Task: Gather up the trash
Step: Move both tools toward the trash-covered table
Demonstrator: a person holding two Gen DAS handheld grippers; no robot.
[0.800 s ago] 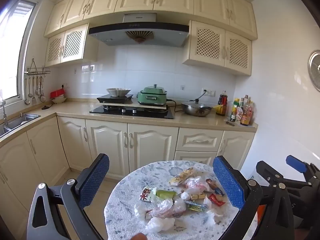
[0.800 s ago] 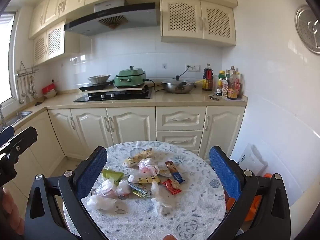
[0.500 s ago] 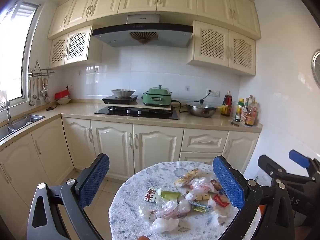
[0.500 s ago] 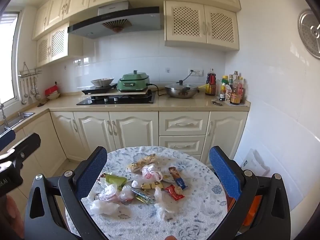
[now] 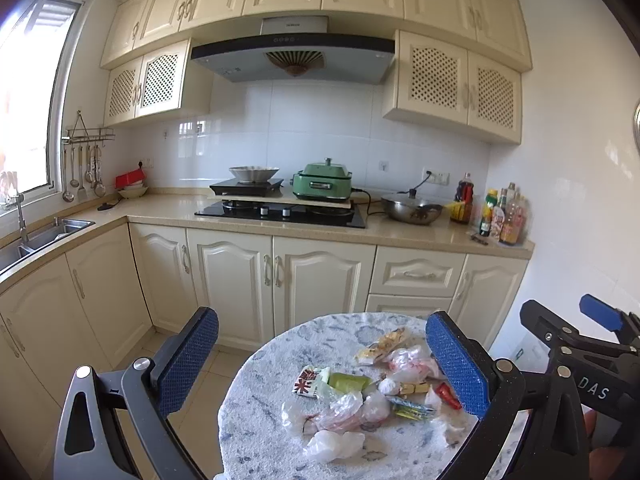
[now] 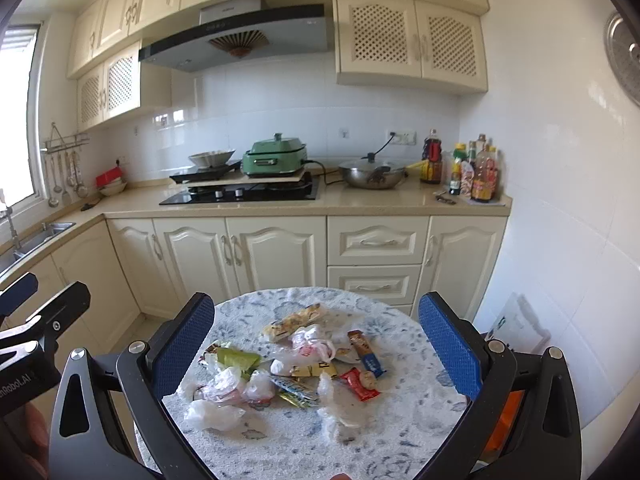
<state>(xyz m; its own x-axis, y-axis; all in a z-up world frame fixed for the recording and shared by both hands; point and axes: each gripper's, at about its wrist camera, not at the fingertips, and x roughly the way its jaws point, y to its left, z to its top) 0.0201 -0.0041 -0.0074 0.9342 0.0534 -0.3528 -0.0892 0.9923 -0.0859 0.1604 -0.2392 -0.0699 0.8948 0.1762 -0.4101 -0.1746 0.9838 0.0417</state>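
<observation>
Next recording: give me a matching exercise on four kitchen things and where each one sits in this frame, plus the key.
Things:
1. green electric cooker
2. steel wok
3. sauce bottles
4. snack wrappers

Places:
A. on the round table, in a loose pile
B. far right end of the counter, by the wall
C. on a board over the black hob
D. on the counter, between the hob and the bottles

Pairs: 1-C, 2-D, 3-B, 4-A
</observation>
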